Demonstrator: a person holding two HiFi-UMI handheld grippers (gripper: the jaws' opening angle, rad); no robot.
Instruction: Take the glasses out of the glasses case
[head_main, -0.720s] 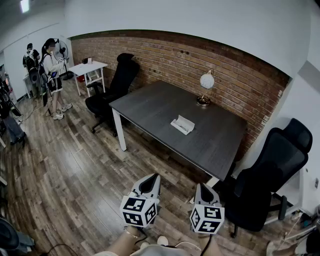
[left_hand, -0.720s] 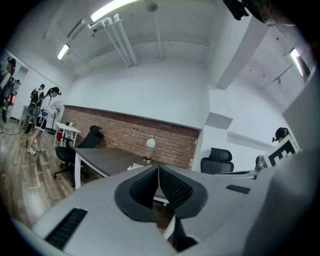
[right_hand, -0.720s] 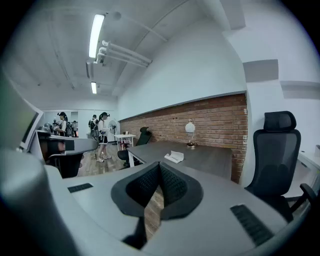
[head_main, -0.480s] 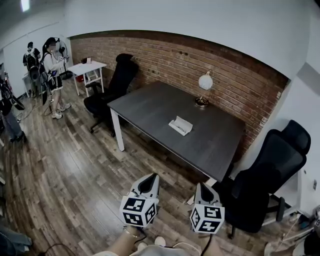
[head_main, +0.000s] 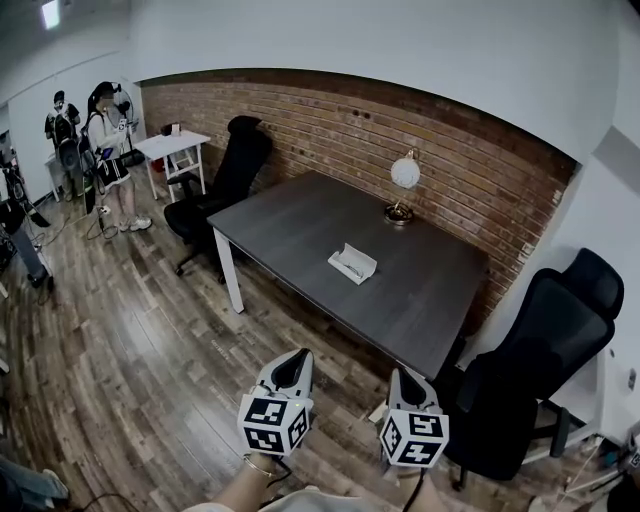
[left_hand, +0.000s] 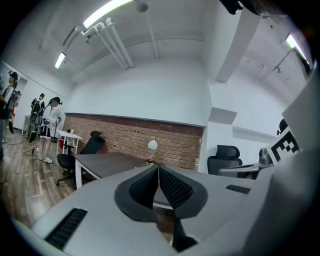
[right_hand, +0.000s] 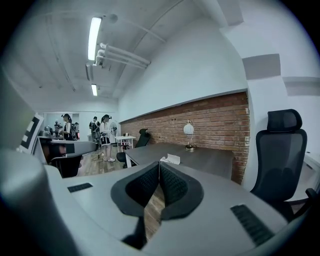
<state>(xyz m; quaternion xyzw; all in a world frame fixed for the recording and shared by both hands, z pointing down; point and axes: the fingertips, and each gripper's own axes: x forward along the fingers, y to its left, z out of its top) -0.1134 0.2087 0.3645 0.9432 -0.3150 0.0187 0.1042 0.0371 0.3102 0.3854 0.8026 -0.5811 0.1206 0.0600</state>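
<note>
The glasses case (head_main: 352, 263) lies open near the middle of the dark table (head_main: 290, 222), white, its contents too small to make out. A lamp (head_main: 403, 182) stands behind it by the brick wall (head_main: 480, 165). I stand on the wood floor (head_main: 130, 350), well apart from the table. My left gripper (head_main: 296, 359): jaws pressed together, nothing between them. My right gripper (head_main: 404, 378): the same, jaws together and empty. A black chair (head_main: 545, 350) stands at my right.
</note>
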